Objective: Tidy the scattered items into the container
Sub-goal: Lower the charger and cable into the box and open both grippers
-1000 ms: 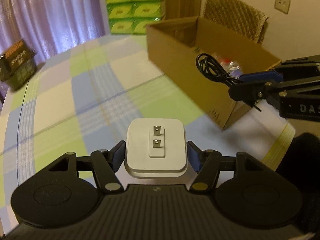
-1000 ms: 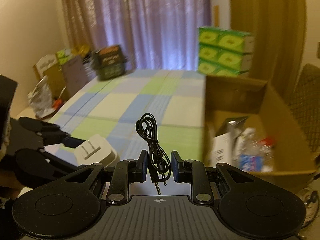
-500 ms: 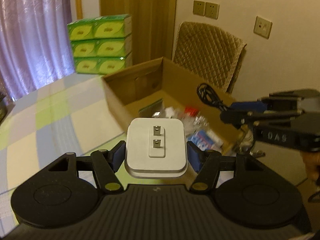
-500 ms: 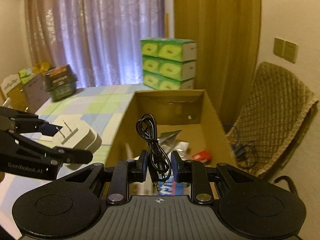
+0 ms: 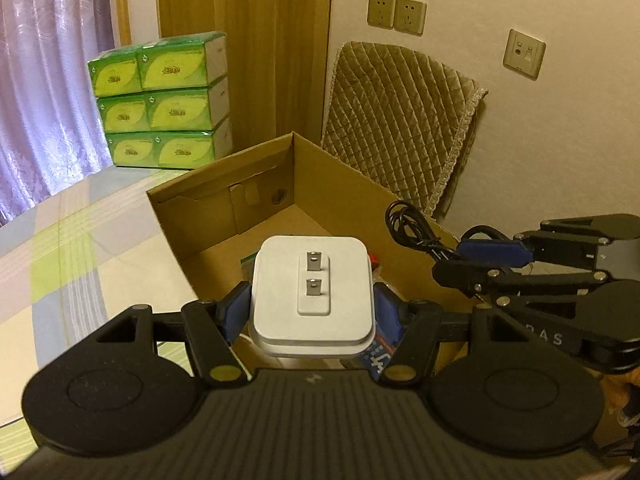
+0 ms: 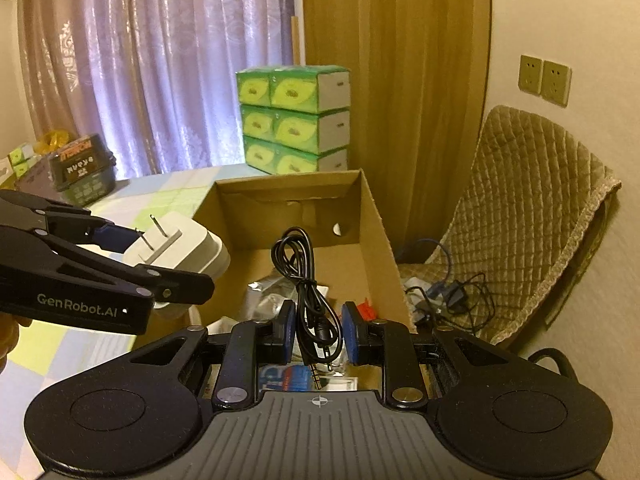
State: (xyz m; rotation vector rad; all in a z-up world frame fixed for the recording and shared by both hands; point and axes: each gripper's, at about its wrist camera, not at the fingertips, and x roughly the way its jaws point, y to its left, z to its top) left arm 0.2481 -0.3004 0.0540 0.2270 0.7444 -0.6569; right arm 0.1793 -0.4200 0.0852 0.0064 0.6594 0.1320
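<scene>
Over the open brown cardboard box [image 5: 340, 196] I hold both items up in the air. My left gripper [image 5: 312, 312] pinches the white square plug adapter [image 5: 312, 292] by its two sides, the blue pads pressed against it and its two metal prongs facing away from me. My right gripper [image 6: 319, 330] is clamped on the coiled black audio cable [image 6: 306, 276], whose loop stands up above the pads while the jack ends hang down just below them. Seen from the left wrist, the right gripper comes in from the right edge with the cable loop above the box's near right wall. Seen from the right wrist, the left gripper reaches in from the left, carrying the adapter above the box's left wall.

Inside the box lie a few small packets and wrappers, too blurred to tell apart. Under the box is the worktop [image 5: 68, 264] with its checked cloth of green, blue and cream. Beyond the box stand stacked green tissue packs [image 6: 294, 120] against the purple curtain [image 6: 156, 72]. A chair with a quilted tan cover [image 6: 520, 208] stands to the right.
</scene>
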